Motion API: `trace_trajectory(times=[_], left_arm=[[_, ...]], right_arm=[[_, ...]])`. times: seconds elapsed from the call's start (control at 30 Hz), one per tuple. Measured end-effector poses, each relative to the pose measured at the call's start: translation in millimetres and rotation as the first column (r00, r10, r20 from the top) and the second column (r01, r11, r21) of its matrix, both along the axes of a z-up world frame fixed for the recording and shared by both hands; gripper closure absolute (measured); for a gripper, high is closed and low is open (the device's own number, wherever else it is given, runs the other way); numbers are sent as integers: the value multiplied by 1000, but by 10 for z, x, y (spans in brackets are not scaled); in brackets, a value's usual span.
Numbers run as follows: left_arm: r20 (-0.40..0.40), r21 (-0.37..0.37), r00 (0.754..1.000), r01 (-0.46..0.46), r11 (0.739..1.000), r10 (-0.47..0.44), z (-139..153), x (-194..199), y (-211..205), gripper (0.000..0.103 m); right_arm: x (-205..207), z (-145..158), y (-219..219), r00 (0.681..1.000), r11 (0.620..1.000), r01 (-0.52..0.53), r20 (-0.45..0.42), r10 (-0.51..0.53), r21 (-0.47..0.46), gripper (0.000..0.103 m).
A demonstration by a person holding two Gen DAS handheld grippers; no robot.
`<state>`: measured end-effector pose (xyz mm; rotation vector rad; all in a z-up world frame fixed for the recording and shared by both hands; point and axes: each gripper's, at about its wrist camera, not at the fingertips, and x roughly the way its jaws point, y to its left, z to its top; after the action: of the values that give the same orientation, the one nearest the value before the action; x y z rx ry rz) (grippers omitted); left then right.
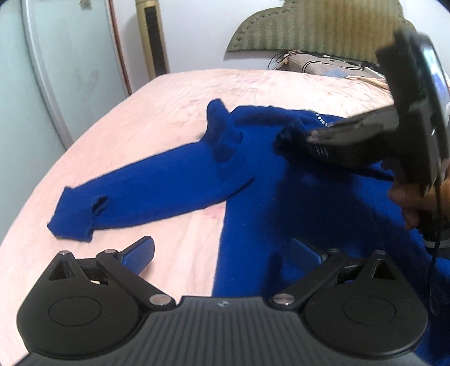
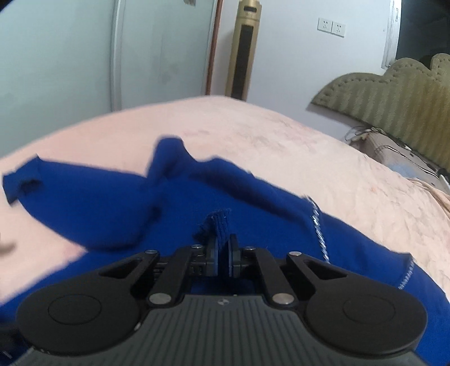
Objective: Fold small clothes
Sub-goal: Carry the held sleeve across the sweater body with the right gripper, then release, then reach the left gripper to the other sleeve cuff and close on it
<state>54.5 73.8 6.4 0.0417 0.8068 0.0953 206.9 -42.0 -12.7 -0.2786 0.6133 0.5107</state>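
Observation:
A royal blue long-sleeved top (image 1: 253, 174) lies on the pink bedspread (image 1: 157, 107), one sleeve (image 1: 135, 197) stretched to the left with its cuff near the bed's edge. My left gripper (image 1: 222, 253) is open and empty, low over the top's left edge. My right gripper (image 1: 284, 138) reaches in from the right over the top's upper part. In the right wrist view my right gripper (image 2: 223, 242) is shut on a ribbed blue cuff (image 2: 219, 225) of the top (image 2: 197, 202), held over the garment's body. A line of pale stitching (image 2: 317, 225) runs along a seam.
A padded olive headboard (image 1: 315, 25) and a beige pillow with cables (image 1: 323, 63) are at the bed's far end. A gold tower fan (image 2: 243, 48) and a pale cabinet door (image 1: 56, 70) stand beyond the bed. A hand (image 1: 413, 202) holds the right gripper.

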Motion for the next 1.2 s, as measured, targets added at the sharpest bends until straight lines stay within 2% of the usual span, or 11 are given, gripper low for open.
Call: trace_trajectory(times=[0.03, 0.13, 0.17, 0.27, 0.37, 0.43, 0.5, 0.57, 0.77, 1.07, 1.2], left_arm=[[-5, -6, 1000, -3, 1000, 3, -10, 0, 11, 0], [-9, -2, 1000, 0, 1000, 0, -18, -26, 19, 0], [-4, 9, 1000, 0, 1000, 0, -12, -39, 22, 0], [9, 24, 1000, -5, 1000, 4, 0, -70, 47, 0], [0, 6, 1000, -22, 1000, 22, -11, -50, 93, 0], [-9, -11, 1000, -27, 1000, 27, -22, -50, 106, 0], [-3, -8, 1000, -30, 1000, 30, -23, -79, 112, 0], [5, 10, 999, -34, 999, 34, -23, -109, 129, 0], [16, 41, 996, -90, 995, 89, -32, -101, 342, 0], [104, 178, 968, -245, 953, 230, -78, -56, 897, 0], [133, 232, 970, -232, 945, 205, -104, -88, 1036, 0]], right_arm=[[1, 11, 46, 1000, 1000, -5, 3, 5, -3, 93], [63, -54, 144, 1000, 1000, -4, -30, 3, -22, 75], [70, -70, 135, 999, 1000, -3, -44, 2, -12, 62], [-23, 6, 80, 999, 999, 13, -37, -11, 44, 58], [-90, 63, -74, 998, 992, 25, -60, -18, 126, 48], [-46, -12, -109, 992, 990, 37, -122, -21, 133, 46], [-9, -118, -91, 986, 996, 49, -163, -36, 78, 46], [-49, -135, -73, 988, 996, 68, -139, -59, 63, 46], [-238, 123, -10, 993, 977, 24, -122, 2, 212, 44], [-620, 392, 170, 991, 957, -66, -96, 97, 283, 25], [-763, 423, 279, 985, 954, -115, -90, 145, 277, 20]])
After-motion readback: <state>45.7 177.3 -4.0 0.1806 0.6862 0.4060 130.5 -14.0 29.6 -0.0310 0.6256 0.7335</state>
